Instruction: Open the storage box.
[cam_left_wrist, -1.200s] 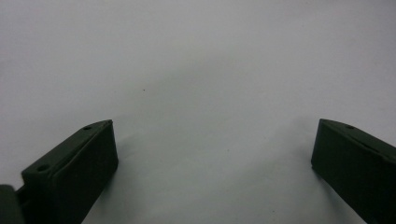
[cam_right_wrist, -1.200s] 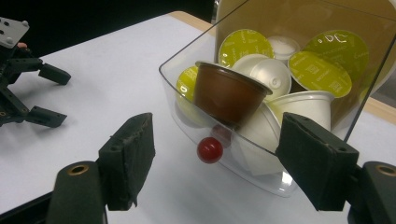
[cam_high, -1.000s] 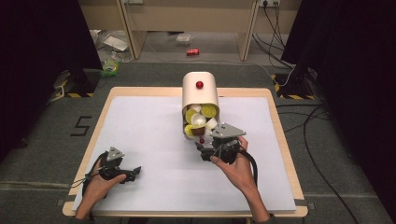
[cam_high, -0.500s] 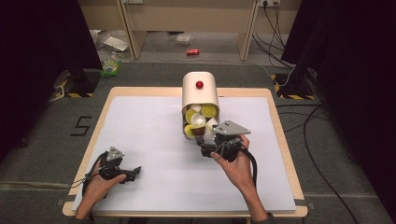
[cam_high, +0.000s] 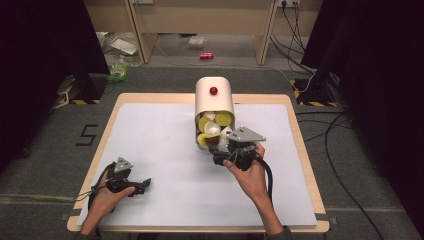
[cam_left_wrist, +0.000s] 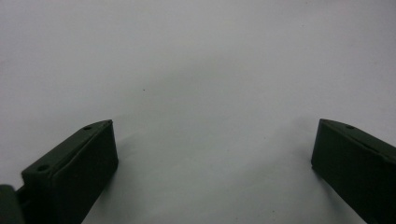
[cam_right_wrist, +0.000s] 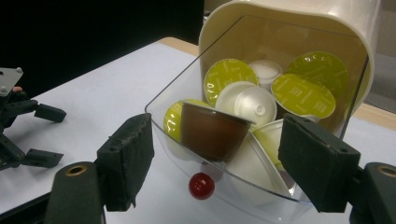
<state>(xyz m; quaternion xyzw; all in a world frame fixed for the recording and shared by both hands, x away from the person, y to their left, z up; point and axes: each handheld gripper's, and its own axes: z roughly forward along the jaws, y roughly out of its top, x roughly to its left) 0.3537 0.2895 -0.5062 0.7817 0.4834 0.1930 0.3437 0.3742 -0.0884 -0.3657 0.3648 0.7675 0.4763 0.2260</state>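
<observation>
My left gripper (cam_high: 142, 184) sits near the front left corner of the table (cam_high: 150, 102), resting low over the white mat (cam_high: 165, 150). In the left gripper view its jaws stand wide apart with bare mat between them and nothing held. I judge it idle for now, well apart from the work.

Moving toward the middle, the cream box (cam_high: 214, 97) lies on its side at the back of the mat, with a red knob (cam_high: 214, 90) on its upper face. Its clear drawer (cam_right_wrist: 187, 93) is pulled out toward me and heaped with capsules (cam_high: 212, 127): yellow-green lids, white ones, and a brown capsule (cam_right_wrist: 212, 133) lying at the front of the heap. The drawer's own red knob (cam_right_wrist: 201, 185) shows on its clear front wall.

To the right of that, my right gripper (cam_high: 218, 159) is right at the drawer's front. Its jaws have just been opening and now stand about half apart, one on either side of the drawer front, with the brown capsule between them farther in; the pads (cam_right_wrist: 128, 158) press on nothing that I can see.

So the drawer is out and the capsules are exposed, but none lies outside the drawer. As I judge it, the remaining work is to reach in, close on the brown capsule, and lift it clear.
</observation>
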